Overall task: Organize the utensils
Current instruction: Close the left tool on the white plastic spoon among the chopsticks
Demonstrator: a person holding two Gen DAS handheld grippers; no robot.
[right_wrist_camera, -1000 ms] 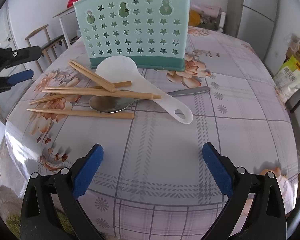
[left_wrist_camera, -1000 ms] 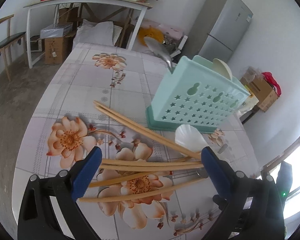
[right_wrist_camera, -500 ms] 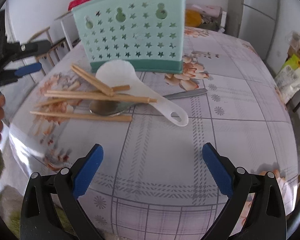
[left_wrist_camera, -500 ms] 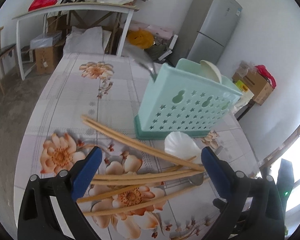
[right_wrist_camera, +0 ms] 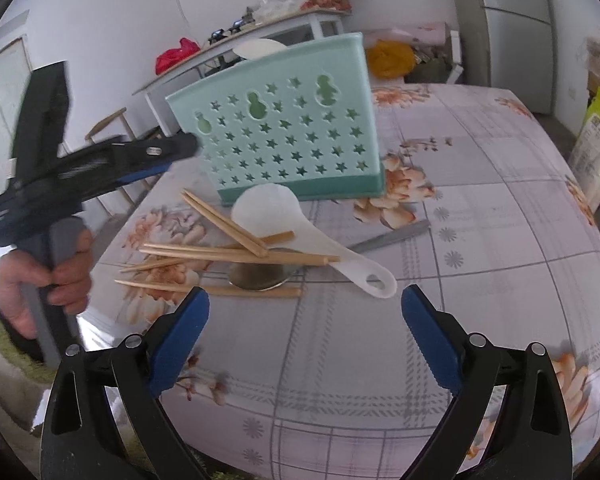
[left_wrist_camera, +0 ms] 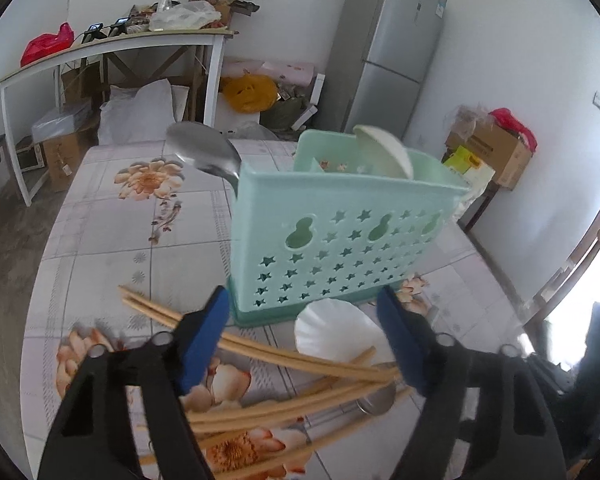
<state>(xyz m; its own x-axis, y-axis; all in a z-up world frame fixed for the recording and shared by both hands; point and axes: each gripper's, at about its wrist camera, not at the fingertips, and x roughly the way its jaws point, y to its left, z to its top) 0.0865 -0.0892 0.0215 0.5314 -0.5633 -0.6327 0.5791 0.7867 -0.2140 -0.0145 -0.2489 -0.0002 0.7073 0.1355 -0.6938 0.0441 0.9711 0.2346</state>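
Person's hand [right_wrist_camera: 56,276] at left grips handle of left gripper [left_wrist_camera: 302,336]; its jaws have just been narrowing, nothing between the blue pads, hovering above loose wooden chopsticks [right_wrist_camera: 236,254] on floral tablecloth [right_wrist_camera: 480,208]. Metal spoon [right_wrist_camera: 260,278] lies under chopsticks. White plastic rice paddle [right_wrist_camera: 300,236] lies across pile, just in front of mint-green star-perforated utensil holder [right_wrist_camera: 284,128], upright, holding steel ladle [left_wrist_camera: 204,152]. Right gripper [right_wrist_camera: 304,312] wide, empty, near table edge.
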